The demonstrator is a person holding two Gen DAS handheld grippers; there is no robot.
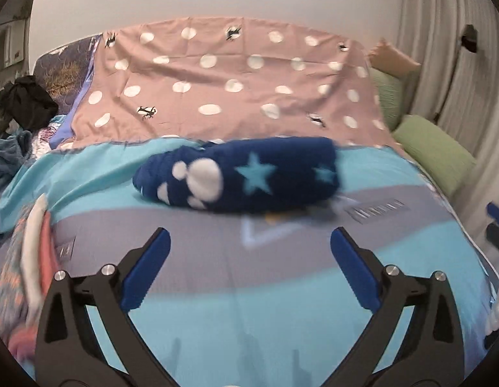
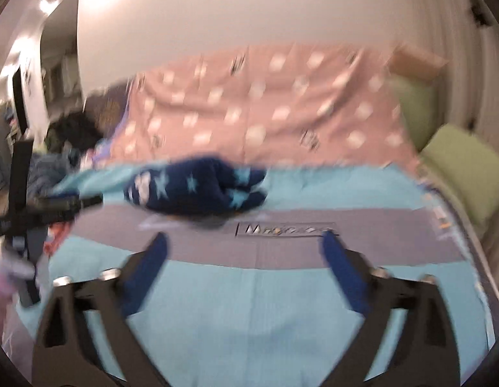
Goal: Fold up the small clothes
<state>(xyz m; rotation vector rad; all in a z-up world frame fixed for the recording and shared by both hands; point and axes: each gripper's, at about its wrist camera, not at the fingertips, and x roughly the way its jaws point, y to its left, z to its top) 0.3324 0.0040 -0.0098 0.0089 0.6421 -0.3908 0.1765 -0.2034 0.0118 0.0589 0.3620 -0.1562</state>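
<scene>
The left gripper (image 1: 249, 238) hangs over the bed with its blue-padded fingers spread wide and nothing between them. At twelve o'clock from it, well clear of the fingertips, lies the folded navy garment (image 1: 239, 175), a compact bundle printed with white paw marks and light blue stars, resting on the blue and grey bedspread (image 1: 236, 316). Beyond the bundle, also at twelve o'clock, a pink dotted sheet (image 1: 223, 80) covers the far part of the bed, and green pillows (image 1: 433, 151) sit at two o'clock against the curtain. A dark heap of clothes (image 1: 26, 103) lies at ten o'clock. The right gripper (image 2: 244, 242) is likewise wide open and empty; its view is blurred. From there the navy garment (image 2: 197, 190) sits at eleven o'clock, apart from the fingers, and the other gripper's black frame shows at nine o'clock.
</scene>
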